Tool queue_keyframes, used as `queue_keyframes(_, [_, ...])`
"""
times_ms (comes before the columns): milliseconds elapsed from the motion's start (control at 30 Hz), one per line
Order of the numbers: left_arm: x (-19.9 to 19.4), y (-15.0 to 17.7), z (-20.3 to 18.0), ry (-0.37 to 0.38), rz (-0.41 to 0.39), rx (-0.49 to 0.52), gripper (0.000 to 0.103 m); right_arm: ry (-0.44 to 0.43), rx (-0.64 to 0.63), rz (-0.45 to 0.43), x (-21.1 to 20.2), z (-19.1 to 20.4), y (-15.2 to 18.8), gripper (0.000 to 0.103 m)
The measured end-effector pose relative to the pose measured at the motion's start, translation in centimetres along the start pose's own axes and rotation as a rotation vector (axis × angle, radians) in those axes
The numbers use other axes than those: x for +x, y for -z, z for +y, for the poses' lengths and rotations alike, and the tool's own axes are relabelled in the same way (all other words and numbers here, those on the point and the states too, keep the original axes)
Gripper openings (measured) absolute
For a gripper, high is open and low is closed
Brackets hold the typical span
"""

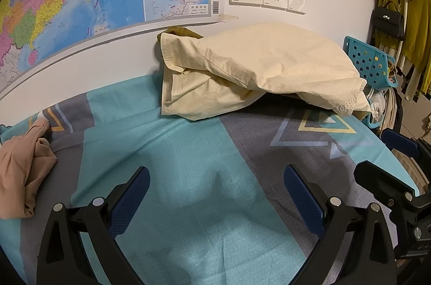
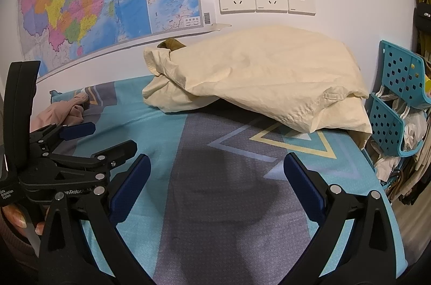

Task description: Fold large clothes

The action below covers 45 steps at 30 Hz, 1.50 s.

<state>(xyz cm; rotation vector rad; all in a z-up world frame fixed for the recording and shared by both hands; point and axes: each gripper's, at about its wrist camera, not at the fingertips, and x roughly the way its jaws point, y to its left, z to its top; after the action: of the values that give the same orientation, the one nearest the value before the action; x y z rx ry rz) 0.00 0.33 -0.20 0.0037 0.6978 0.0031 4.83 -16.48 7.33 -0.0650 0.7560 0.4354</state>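
Cream garment (image 1: 258, 67) heaped well beyond both tongs; tongs (image 1: 215, 193) agape

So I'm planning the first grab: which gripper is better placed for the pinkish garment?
Left. The pinkish garment lies beside the left hand-held gripper; the right hand-held gripper, also open, sits farther away.

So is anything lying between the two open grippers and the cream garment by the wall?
Nothing visible does. Both the left gripper and right gripper face bare bedsheet up to the cream garment. The pinkish cloth lies off to the left, and the blue basket sits past the garment's right end.
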Motion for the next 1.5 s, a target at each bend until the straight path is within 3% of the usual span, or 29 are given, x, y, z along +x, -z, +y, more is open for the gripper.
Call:
queue_keyframes(1067, [0.2, -0.1, 0.2, 0.003, 0.005, -0.01, 0.096, 0.005, -0.029, -0.002, -0.1, 0.5, -0.5, 0.097])
queue_keyframes(1500, [0.9, -0.8, 0.7, -0.015, 0.02, -0.016, 0.096, 0.03, -0.095, -0.009, 0.7, 0.5, -1.6, 0.097])
